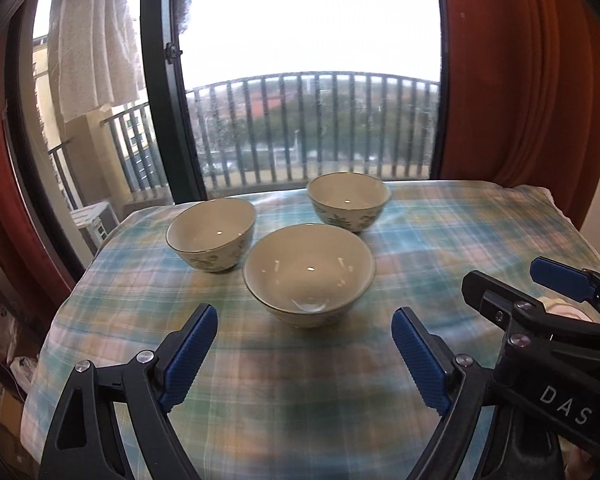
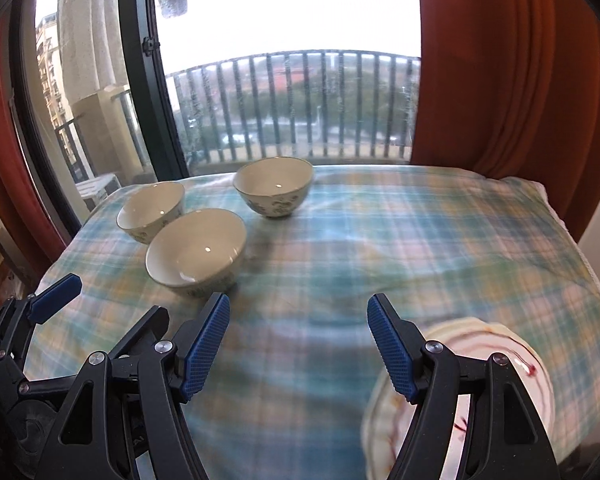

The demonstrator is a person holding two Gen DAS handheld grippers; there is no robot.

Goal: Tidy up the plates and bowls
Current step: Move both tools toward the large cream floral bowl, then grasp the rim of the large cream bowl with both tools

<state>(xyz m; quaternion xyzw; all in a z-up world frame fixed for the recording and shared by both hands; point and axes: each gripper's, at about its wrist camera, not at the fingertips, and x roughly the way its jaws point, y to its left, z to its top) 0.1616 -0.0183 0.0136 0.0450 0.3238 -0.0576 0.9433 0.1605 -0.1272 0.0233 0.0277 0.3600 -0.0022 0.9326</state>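
Three cream bowls with a floral pattern stand on the plaid tablecloth. In the left wrist view the nearest bowl (image 1: pixel 309 274) sits just ahead of my open, empty left gripper (image 1: pixel 304 320), with a second bowl (image 1: pixel 212 234) to its left and a third bowl (image 1: pixel 349 201) behind. In the right wrist view the same bowls are the near one (image 2: pixel 196 252), the left one (image 2: pixel 151 211) and the far one (image 2: pixel 274 186). My right gripper (image 2: pixel 298 312) is open and empty. A white plate with red markings (image 2: pixel 500 364) lies under its right finger, partly hidden.
The table with its plaid cloth (image 2: pixel 400 240) stands against a balcony window (image 1: pixel 308 60) with railing behind. Red curtains (image 2: pixel 500 80) hang at right and left. My right gripper shows in the left wrist view (image 1: pixel 516 284), and my left gripper in the right wrist view (image 2: pixel 112 304).
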